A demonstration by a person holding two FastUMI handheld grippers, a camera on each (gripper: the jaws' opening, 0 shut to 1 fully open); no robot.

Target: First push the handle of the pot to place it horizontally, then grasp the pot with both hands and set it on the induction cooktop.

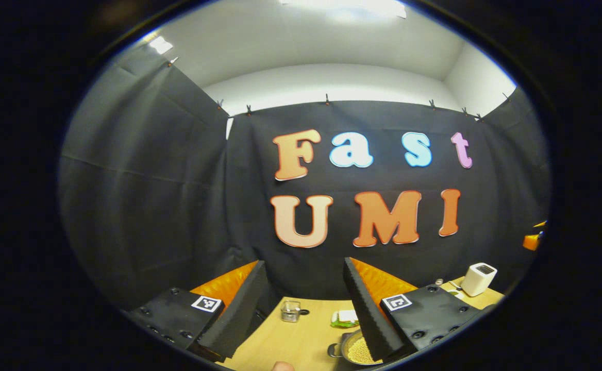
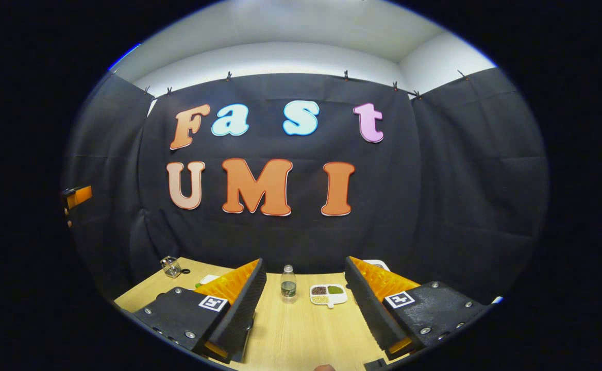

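Left gripper view: pot [image 1: 358,350] low on table [image 1: 301,335], holding grain, partly behind left gripper [image 1: 306,309]. Both jaws spread, empty, right gripper [image 2: 305,304] too. Likely metal: rigid, slick, weighty; best gripped at opposite rim handles.

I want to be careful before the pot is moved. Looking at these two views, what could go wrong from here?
1. The pot holds small pale grains and has no lid; a hard push on its handle may spill them on the table.
2. The left gripper is open, and its right finger hides part of the pot, so aiming may be poor.
3. In the right gripper view, a bottle and a divided dish stand ahead of the open right gripper; a wide swing may hit them.
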